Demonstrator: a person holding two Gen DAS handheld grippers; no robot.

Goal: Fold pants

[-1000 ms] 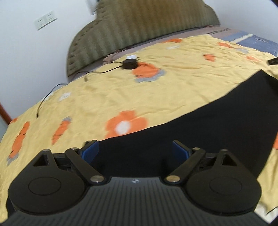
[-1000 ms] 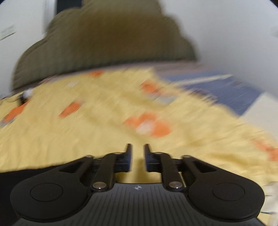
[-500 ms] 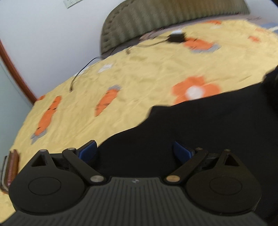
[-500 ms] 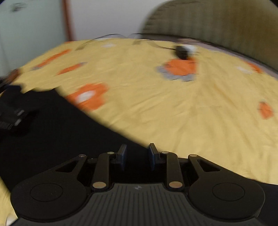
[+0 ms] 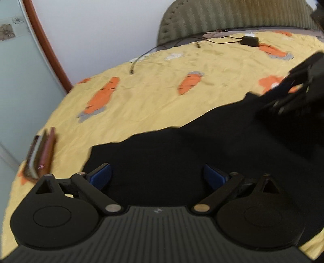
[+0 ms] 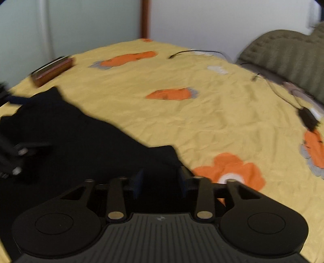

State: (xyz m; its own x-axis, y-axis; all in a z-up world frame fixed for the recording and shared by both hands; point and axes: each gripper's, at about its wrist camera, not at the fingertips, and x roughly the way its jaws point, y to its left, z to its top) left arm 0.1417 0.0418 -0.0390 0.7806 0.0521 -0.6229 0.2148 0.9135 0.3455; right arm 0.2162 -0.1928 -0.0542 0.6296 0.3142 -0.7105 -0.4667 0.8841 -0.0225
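Black pants (image 5: 202,149) lie spread on a yellow bedsheet with orange flowers and carrots. My left gripper (image 5: 158,176) is open wide, low over the pants near their left corner. My right gripper (image 6: 160,182) is open with a moderate gap, over the pants' (image 6: 81,141) right edge; dark cloth shows between the fingers. The right gripper also shows in the left wrist view (image 5: 293,93), blurred, over the pants' far right part. The left gripper shows at the left edge of the right wrist view (image 6: 12,157).
A brown book or case (image 5: 40,153) lies at the bed's left edge; it also shows in the right wrist view (image 6: 52,70). A black charger with cable (image 5: 250,40) lies near the olive headboard (image 5: 232,18). A wall and door frame stand beyond the bed.
Both views have swung left across the bed. The right gripper's fingers have opened from nearly shut to a moderate gap and now sit over the pants' edge. The left stays open.
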